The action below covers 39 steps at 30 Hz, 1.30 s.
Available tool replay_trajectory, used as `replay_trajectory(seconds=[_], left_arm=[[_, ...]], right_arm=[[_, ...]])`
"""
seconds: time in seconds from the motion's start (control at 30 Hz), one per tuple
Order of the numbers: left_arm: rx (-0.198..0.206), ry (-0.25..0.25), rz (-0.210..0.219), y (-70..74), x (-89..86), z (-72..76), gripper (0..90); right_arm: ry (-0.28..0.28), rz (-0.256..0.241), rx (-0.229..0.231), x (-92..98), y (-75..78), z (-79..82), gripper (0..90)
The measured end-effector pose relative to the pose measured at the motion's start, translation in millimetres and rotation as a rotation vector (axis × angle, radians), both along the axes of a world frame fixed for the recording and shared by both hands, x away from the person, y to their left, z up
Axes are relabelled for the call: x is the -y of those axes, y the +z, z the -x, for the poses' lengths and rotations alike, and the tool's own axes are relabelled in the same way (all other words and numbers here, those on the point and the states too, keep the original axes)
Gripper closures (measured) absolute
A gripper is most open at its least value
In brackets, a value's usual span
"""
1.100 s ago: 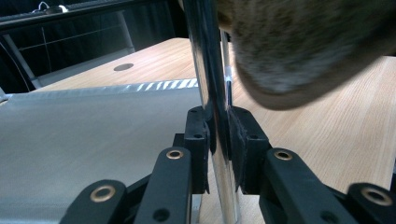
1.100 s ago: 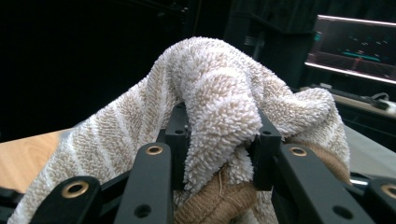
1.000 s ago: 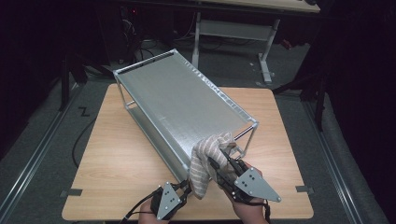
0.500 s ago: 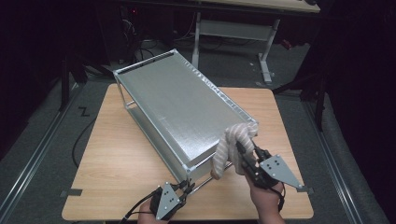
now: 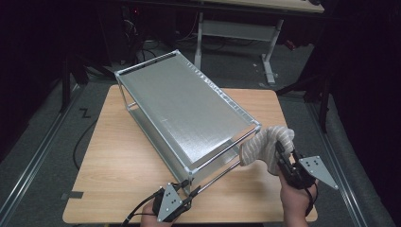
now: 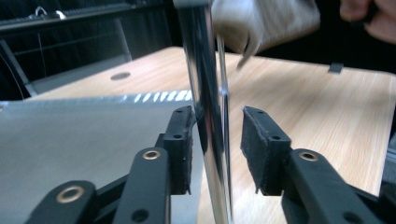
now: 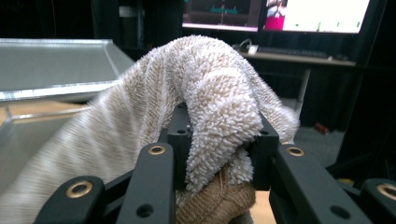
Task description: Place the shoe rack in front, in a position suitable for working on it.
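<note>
Your left tongs [image 5: 185, 193] sit at the near corner of the metal rack [image 5: 184, 111], low over the worktop, jaws parted to either side of its upright corner post [image 6: 208, 112] without clamping it. Your right tongs [image 5: 283, 153] are off the rack's right end, raised, pads pressed tight on a bunched towel [image 5: 265, 144]. Your right hand [image 5: 295, 201] grips from below.

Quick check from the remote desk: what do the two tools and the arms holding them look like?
Both tools are black, with a grey three-cornered plate dotted with small holes on top: the left tool and the right tool. Their jaw arms carry brass-coloured rivets, and flat dark pads face inward. A black cable trails from the left tool. The right wrist wears a black strap; no sleeves visible.
</note>
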<state>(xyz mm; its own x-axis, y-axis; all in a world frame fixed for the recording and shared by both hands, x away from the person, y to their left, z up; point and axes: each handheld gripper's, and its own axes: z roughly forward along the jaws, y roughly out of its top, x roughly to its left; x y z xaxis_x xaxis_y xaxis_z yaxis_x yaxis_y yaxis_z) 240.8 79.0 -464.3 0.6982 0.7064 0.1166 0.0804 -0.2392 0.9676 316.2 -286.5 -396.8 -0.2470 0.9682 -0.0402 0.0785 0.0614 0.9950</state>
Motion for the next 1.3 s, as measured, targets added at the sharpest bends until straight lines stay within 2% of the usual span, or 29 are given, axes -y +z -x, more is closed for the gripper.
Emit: replay_trajectory(seconds=[0.1,0.2,0.23,0.4,0.47,0.63,0.7,0.8,1.0,1.1,1.13,1.17,1.2,1.3], left_arm=[[0.007,0.005,0.024,3.4,1.7,-1.9,63.4],[0.021,0.021,0.013,5.4,3.8,-3.3,77.5],[0.014,0.018,0.016,5.8,4.0,-3.9,77.9],[0.011,-0.008,-0.003,7.4,2.6,-3.1,78.4],[0.014,-0.010,-0.005,7.3,1.8,-1.8,78.3],[0.011,-0.024,-0.013,8.0,-1.1,0.8,78.2],[0.009,-0.032,-0.014,8.3,-1.8,1.5,78.2],[0.011,-0.047,-0.024,8.8,-3.3,2.3,78.2],[0.009,-0.082,-0.035,9.8,-6.6,5.1,78.2],[0.007,-0.092,-0.036,10.0,-7.7,6.2,78.2],[0.006,-0.094,-0.033,9.8,-8.0,6.6,78.2],[0.006,-0.095,-0.034,9.9,-8.2,6.6,78.2],[0.006,-0.095,-0.035,9.9,-8.4,6.7,78.2],[0.011,-0.091,-0.036,9.8,-9.9,7.0,78.1]], right_arm=[[0.006,0.011,-0.035,1.7,-8.9,0.2,68.6],[0.023,0.024,-0.066,-1.2,-17.6,-2.4,68.5],[0.030,0.031,-0.076,-4.2,-20.3,-3.5,68.4],[0.065,0.036,-0.070,-17.5,-19.2,-6.0,66.9],[0.067,0.039,-0.060,-21.1,-17.8,-7.2,63.0],[0.056,0.020,-0.092,-28.0,-22.5,-18.5,51.0],[0.042,0.025,-0.121,-31.5,-24.2,-24.0,42.5],[0.060,0.008,-0.153,-34.2,-26.7,-32.3,33.4],[0.069,0.033,-0.111,-44.7,-21.3,-38.3,24.4],[0.105,0.032,-0.137,-48.4,-26.1,-47.3,28.5],[0.106,0.040,-0.147,-49.8,-28.8,-50.4,33.0],[0.118,0.055,-0.160,-51.5,-32.1,-54.5,44.6],[0.133,0.061,-0.170,-52.8,-33.6,-56.8,51.5],[0.149,0.065,-0.183,-54.3,-33.6,-59.0,61.0]])
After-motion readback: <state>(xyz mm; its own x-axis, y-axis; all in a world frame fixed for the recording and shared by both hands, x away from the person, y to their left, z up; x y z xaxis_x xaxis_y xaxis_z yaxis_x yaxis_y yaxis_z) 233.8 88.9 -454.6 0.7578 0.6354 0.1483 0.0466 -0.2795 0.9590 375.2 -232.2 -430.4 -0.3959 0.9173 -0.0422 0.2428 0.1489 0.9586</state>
